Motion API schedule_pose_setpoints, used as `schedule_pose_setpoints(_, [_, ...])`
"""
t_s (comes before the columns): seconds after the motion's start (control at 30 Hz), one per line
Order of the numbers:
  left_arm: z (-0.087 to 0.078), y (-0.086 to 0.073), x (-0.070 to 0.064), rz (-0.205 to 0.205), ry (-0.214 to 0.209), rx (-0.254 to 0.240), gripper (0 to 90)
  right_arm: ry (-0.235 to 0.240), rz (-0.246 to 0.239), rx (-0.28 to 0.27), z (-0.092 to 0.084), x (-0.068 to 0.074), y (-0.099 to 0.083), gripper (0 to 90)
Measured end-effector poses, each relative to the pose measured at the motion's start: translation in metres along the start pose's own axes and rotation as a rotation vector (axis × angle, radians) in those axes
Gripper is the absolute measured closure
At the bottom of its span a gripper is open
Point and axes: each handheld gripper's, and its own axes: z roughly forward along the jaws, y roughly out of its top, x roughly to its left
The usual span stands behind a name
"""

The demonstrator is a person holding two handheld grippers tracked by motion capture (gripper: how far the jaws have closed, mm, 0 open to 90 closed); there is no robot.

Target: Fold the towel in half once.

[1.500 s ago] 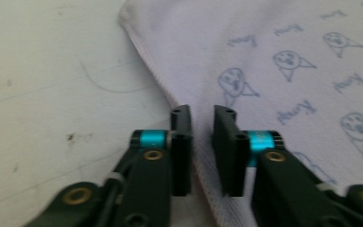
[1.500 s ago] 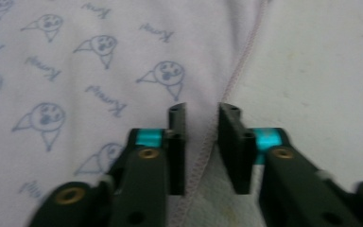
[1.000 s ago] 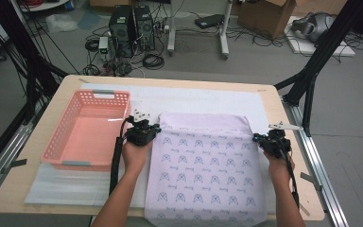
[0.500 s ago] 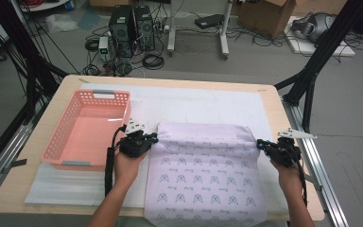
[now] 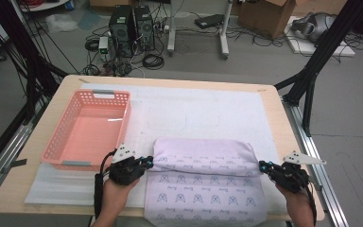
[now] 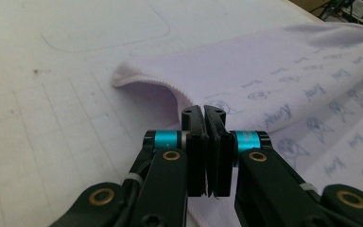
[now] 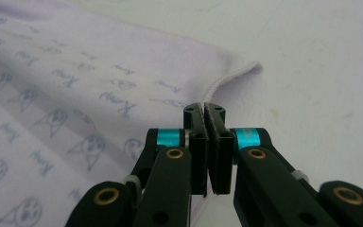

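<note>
Both grippers, left gripper (image 5: 147, 163) and right gripper (image 5: 263, 166), clamped on the lavender towel's (image 5: 208, 189) far corners, have dragged that edge toward the person; fold's about halfway over on the white mat (image 5: 203, 111).

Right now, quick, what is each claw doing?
Left claw: shut on the far left corner of the purple towel.
Right claw: shut on the towel's far right corner.

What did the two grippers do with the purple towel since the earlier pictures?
The left gripper and right gripper pulled the far edge of the towel back toward the person, folding it over itself. Both stayed shut on its corners. The pink basket hasn't moved.
</note>
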Motion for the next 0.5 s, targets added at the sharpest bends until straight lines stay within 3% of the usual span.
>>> schedule_pose_setpoints(0.23, [-0.005,-0.019,-0.004,0.001,-0.045,0.017,86.0,0.017,0.013,0.026,-0.009,0.008,-0.02,88.6])
schedule_pose_setpoints(0.3, [-0.002,-0.017,-0.002,-0.013,-0.053,0.014,74.4,0.01,-0.001,0.037,-0.008,0.01,-0.023,86.6])
schedule_pose_setpoints(0.37, [0.003,-0.012,0.002,-0.035,-0.046,0.015,55.2,-0.005,0.021,0.042,-0.005,0.009,-0.023,71.2])
schedule_pose_setpoints(0.5, [0.019,0.002,0.011,-0.056,-0.031,0.032,46.3,-0.025,0.061,0.021,0.006,0.002,-0.01,60.1])
